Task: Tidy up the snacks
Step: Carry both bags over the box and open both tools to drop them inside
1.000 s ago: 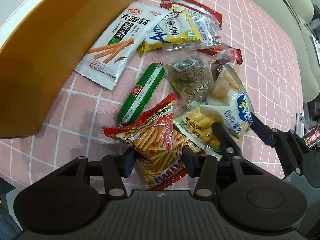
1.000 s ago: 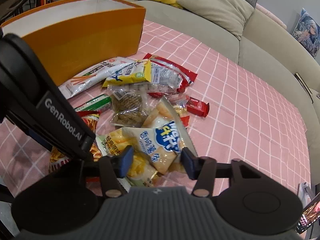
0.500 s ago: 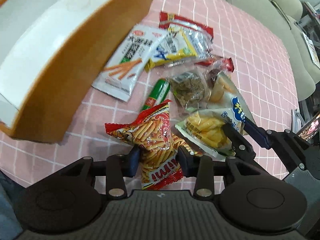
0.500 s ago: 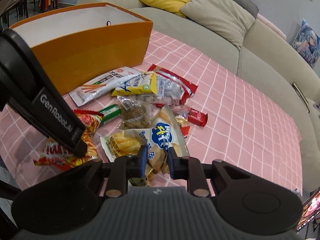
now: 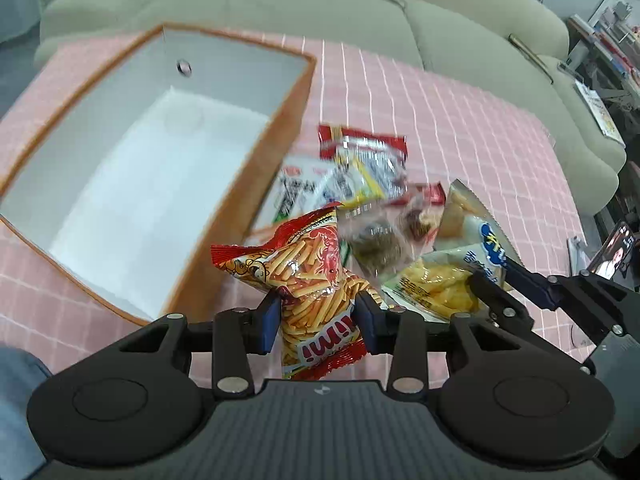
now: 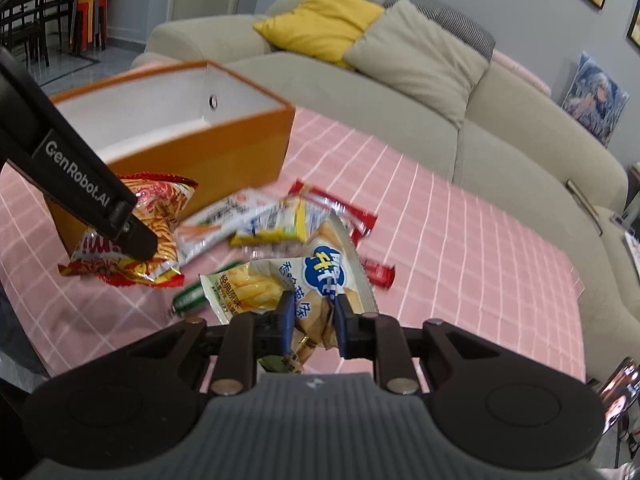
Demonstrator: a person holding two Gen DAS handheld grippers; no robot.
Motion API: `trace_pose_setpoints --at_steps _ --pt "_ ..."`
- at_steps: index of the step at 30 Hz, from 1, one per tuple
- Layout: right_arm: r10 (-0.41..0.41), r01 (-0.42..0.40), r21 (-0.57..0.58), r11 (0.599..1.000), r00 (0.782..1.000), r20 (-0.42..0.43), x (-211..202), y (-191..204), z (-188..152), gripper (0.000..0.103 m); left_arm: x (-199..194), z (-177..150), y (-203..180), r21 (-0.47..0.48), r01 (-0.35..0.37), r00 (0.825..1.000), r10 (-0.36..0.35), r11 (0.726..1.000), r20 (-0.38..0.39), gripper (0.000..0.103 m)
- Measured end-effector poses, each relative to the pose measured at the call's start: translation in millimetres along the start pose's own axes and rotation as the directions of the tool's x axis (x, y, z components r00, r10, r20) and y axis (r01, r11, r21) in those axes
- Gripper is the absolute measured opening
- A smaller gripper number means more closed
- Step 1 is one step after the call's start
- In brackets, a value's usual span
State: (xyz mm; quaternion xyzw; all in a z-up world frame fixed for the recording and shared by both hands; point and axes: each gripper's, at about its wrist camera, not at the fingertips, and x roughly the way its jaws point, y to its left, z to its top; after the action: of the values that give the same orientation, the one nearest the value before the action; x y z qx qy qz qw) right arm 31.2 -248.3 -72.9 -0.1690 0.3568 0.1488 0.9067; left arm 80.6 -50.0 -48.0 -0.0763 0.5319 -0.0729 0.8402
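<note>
My left gripper (image 5: 318, 318) is shut on a red bag of shrimp sticks (image 5: 308, 272) and holds it off the pink checked tablecloth, next to the open orange box (image 5: 280, 132) with its bare white inside. In the right wrist view one of its black fingers (image 6: 132, 234) presses on that bag (image 6: 156, 216) in front of the box (image 6: 224, 152). My right gripper (image 6: 314, 318) is shut on a white potato-stick bag with a blue logo (image 6: 320, 272), raised a little. A similar bag lies right behind it; whether it is gripped too I cannot tell.
Loose snacks lie beside the box: a white spicy-strip pack (image 6: 216, 220), a yellow pack (image 6: 280, 224), a red pack (image 6: 356, 216), a green sausage (image 6: 192, 298) and a small red bar (image 6: 378, 272). A beige sofa (image 6: 500, 128) runs along the table's far side.
Both grippers closed on their bags and rose. The red bag and the white bag left the cloth, and both views tilted up so the inside of the box and the sofa now show.
</note>
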Motion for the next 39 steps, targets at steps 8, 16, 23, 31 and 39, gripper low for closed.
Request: trace_pose_setpoints --at_steps 8,16,23,31,39 --pt "0.018 -0.017 -0.011 1.0 0.995 0.103 -24.2 4.7 38.3 0.016 -36.4 18.8 12.6 0.042 -0.018 0.995 0.014 0.999 0.1 0.044" --pt "0.08 -0.066 -0.076 0.995 0.979 0.19 -22.7 27.7 92.2 0.016 -61.6 49.5 44.5 0.051 -0.093 0.981 0.083 0.994 0.174 0.044" --pt "0.167 -0.139 -0.167 0.976 0.972 0.167 9.1 57.8 137.1 0.016 -49.3 72.5 87.7 0.049 -0.182 0.975 0.174 0.982 0.135 0.044" --pt "0.257 -0.23 -0.334 0.914 0.966 0.038 61.8 104.9 161.8 0.016 -1.2 82.0 126.4 0.12 -0.226 0.972 0.232 0.967 -0.039 0.044" --pt "0.299 -0.289 -0.488 0.823 0.952 -0.059 106.1 141.3 158.2 0.015 42.6 76.5 143.1 0.212 -0.218 0.95 0.257 0.953 -0.178 0.044"
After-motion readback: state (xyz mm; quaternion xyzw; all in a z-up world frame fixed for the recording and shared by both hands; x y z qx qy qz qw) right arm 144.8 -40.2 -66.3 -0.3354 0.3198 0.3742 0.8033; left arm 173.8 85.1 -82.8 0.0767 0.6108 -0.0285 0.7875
